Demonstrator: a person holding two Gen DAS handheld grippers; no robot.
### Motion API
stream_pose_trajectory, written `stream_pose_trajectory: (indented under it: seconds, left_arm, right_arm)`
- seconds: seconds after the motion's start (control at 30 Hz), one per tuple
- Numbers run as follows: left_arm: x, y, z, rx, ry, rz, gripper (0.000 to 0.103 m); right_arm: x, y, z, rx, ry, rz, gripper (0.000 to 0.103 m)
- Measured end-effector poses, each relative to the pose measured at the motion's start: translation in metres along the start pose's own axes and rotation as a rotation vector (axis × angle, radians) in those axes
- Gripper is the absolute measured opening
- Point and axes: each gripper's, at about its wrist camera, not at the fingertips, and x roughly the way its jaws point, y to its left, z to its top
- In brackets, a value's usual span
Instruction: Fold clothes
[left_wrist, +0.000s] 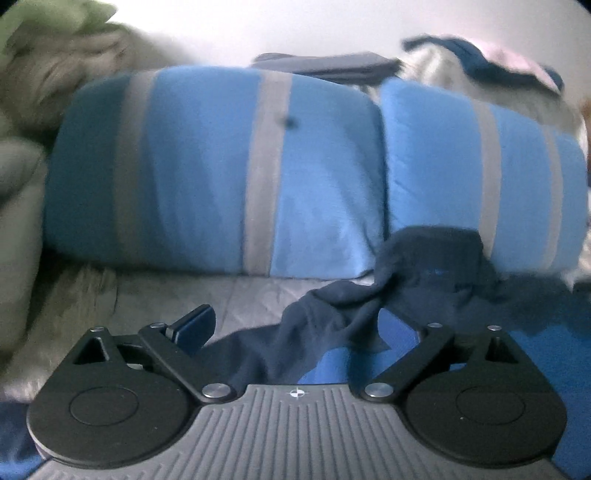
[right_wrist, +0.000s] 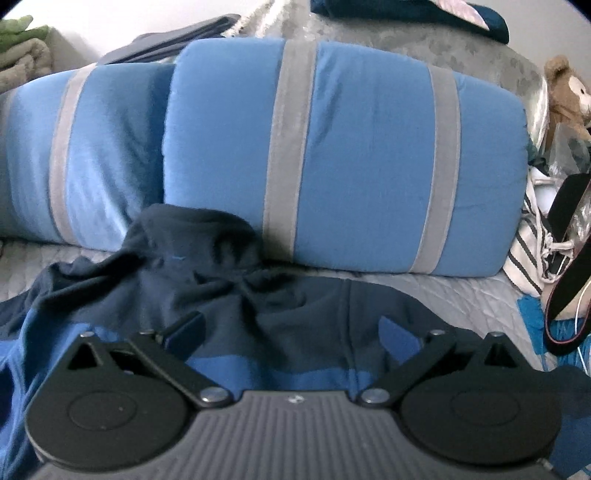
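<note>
A navy and blue garment (left_wrist: 424, 280) lies crumpled on the grey quilted bedspread (left_wrist: 240, 295), one bunched end pushed up against the blue pillows. My left gripper (left_wrist: 299, 328) stands open just above the garment's near part; the cloth runs beneath its jaws, not pinched. In the right wrist view the same garment (right_wrist: 207, 258) spreads wider, with a blue band near the camera. My right gripper (right_wrist: 291, 330) is open over it, both fingertips apart and free of the cloth.
Two blue pillows with grey stripes (left_wrist: 207, 166) (right_wrist: 369, 147) block the far side. Folded dark clothes (left_wrist: 325, 64) lie behind them. A beige and green blanket (left_wrist: 44, 74) is at left. A teddy bear (right_wrist: 565, 96), a striped bag (right_wrist: 528, 251) and a dark strap (right_wrist: 569, 258) crowd the right.
</note>
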Motion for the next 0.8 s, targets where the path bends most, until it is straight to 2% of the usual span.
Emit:
stream_pose_trajectory:
  seconds: [0.27,0.43,0.57,0.8]
  left_arm:
    - [-0.026,0.053,-0.009,-0.257,-0.005,-0.001,0.097]
    - [-0.036,0.083,-0.018,-0.344,0.002,0.029,0.097]
    - [-0.04,0.093,-0.02,-0.259,0.029,0.031,0.097]
    - [-0.001,0.073,-0.015,-0.013,0.079,-0.085,0.097]
  right_arm:
    - [-0.022,0.027,-0.022,-0.115,-0.022,0.006,0.103]
    - [-0.034,0.051,-0.032,-0.228,-0.06,0.016,0.103]
    - [-0.039,0.062,-0.036,-0.282,-0.088,0.02,0.103]
    - [-0.042,0.08,-0.04,-0.338,-0.089,0.063,0.103]
